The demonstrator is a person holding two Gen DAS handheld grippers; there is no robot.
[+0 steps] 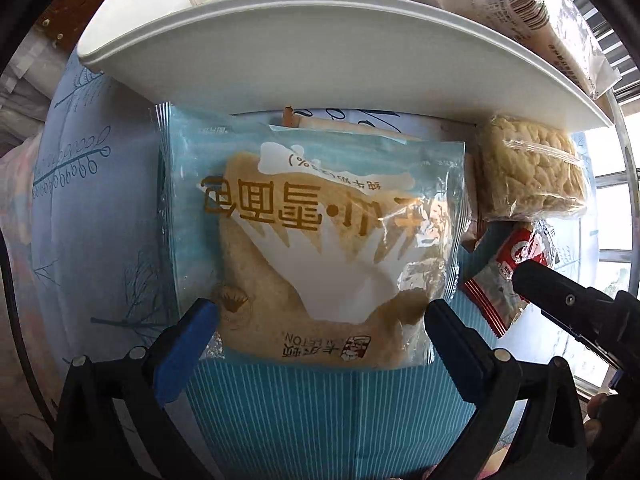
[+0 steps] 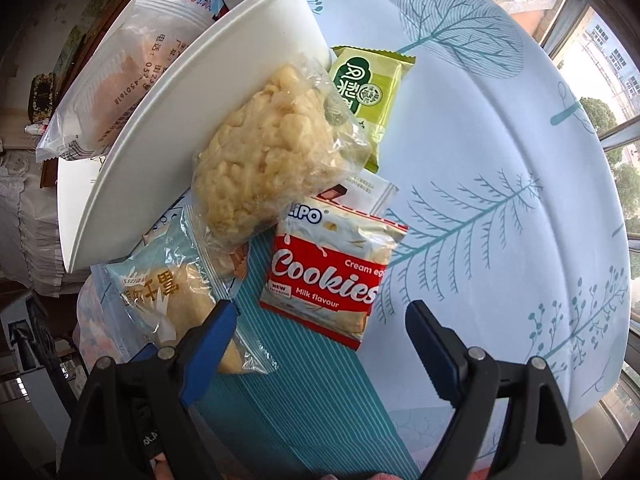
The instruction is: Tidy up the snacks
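Note:
A pale blue bread packet [image 1: 320,220] with gold lettering lies flat in front of the white bin [image 1: 320,52]. My left gripper [image 1: 322,312] points down over the packet's near end, open, with one tip at each side of it and no pad pressing. In the right wrist view the same bread packet [image 2: 168,300] lies at the lower left. My right gripper [image 2: 322,312] hangs open just above the near edge of a red and white cookies packet [image 2: 332,272], holding nothing. A clear-wrapped puffed rice cake [image 2: 264,160] leans against the bin wall [image 2: 200,120].
A green packet [image 2: 368,92] lies behind the rice cake, and another pale packet [image 2: 372,192] is tucked under the cookies. The bin holds several wrapped snacks [image 2: 120,80]. The round table wears a pale blue cloth [image 2: 500,200] with tree prints. Windows stand to the right.

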